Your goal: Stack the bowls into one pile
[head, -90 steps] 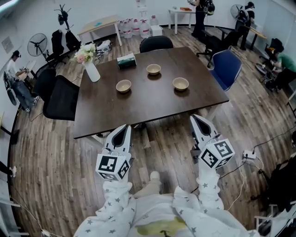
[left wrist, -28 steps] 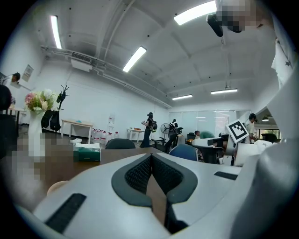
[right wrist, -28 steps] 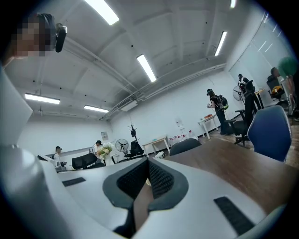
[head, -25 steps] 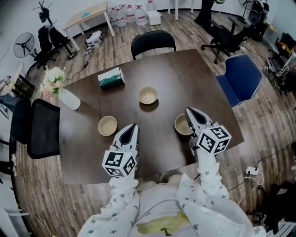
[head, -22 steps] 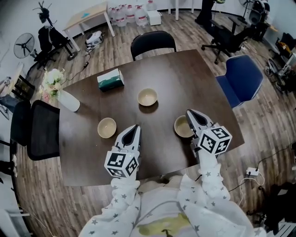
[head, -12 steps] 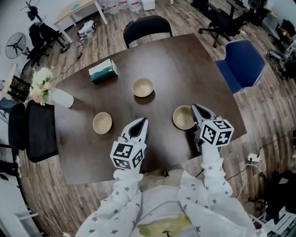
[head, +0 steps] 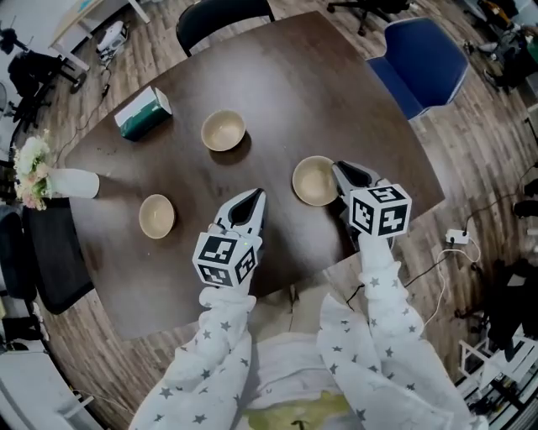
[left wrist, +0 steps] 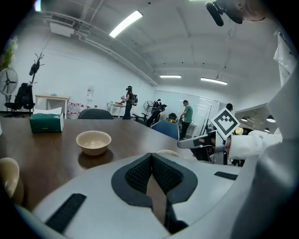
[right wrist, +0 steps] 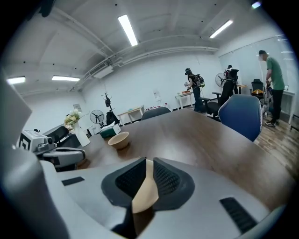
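Now, right gripper: I see jaws clamped on the rim of the nearest bowl.
Left gripper: jaws together, empty, over the table.
Remaining 2: far bowl and left bowl, well apart.

In the head view, the right gripper is covering the near rim of the round tan bowl by the right edge of the dark brown wooden table. The top edge is cutting off the black chair at the table's far side.

In the right gripper view, the closed jaws are hiding all but a sliver of that bowl's rim.

In the left gripper view, the left edge is cutting off a second tan bowl on the table. The people beyond the table are showing too small to make out.
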`<state>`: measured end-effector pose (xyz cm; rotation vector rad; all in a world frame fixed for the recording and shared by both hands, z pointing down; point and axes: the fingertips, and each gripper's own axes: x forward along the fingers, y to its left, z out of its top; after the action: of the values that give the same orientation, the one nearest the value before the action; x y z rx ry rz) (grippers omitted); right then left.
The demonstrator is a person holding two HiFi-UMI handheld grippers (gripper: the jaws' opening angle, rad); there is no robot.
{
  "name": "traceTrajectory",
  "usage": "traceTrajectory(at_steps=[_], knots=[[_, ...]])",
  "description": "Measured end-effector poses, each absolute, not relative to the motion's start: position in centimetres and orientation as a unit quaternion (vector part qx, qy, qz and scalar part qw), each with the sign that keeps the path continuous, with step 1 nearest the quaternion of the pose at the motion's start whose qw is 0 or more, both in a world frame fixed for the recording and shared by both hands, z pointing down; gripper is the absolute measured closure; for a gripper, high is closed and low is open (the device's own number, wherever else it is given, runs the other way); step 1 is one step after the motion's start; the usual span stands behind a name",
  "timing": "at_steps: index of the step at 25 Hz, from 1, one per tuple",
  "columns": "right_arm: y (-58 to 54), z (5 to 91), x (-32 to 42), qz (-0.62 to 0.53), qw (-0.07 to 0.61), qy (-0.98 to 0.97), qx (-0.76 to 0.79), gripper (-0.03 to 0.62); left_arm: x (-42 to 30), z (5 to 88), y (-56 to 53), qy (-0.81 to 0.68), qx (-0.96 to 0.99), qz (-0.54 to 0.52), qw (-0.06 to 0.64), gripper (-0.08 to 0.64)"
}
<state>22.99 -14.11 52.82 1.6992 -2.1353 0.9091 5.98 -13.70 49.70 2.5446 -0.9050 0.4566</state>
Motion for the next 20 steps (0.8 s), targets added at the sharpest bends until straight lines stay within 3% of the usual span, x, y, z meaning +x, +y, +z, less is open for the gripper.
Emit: traceTrajectory(at_steps=[2,4,7,20], knots=[[-13.8,53.5,23.3,0.313,0.142,-0.729,0.592,0.546,6.5,50.1,-13.3,-0.317,0.911,0.166,0.204,0.534],[-13.5,54.3,23.6,0.319,0.149,-0.722,0.596,0.47,6.9,50.5,-13.1,-0.314,0.911,0.169,0.207,0.534],[-13.6,55.8,23.7,0.333,0.155,-0.715,0.595,0.451,7.2,51.3,-13.1,-0.311,0.909,0.173,0.216,0.534],[-13.7,58.2,23.5,0.38,0.166,-0.694,0.588,0.462,7.3,52.5,-12.4,-0.314,0.903,0.175,0.236,0.534]])
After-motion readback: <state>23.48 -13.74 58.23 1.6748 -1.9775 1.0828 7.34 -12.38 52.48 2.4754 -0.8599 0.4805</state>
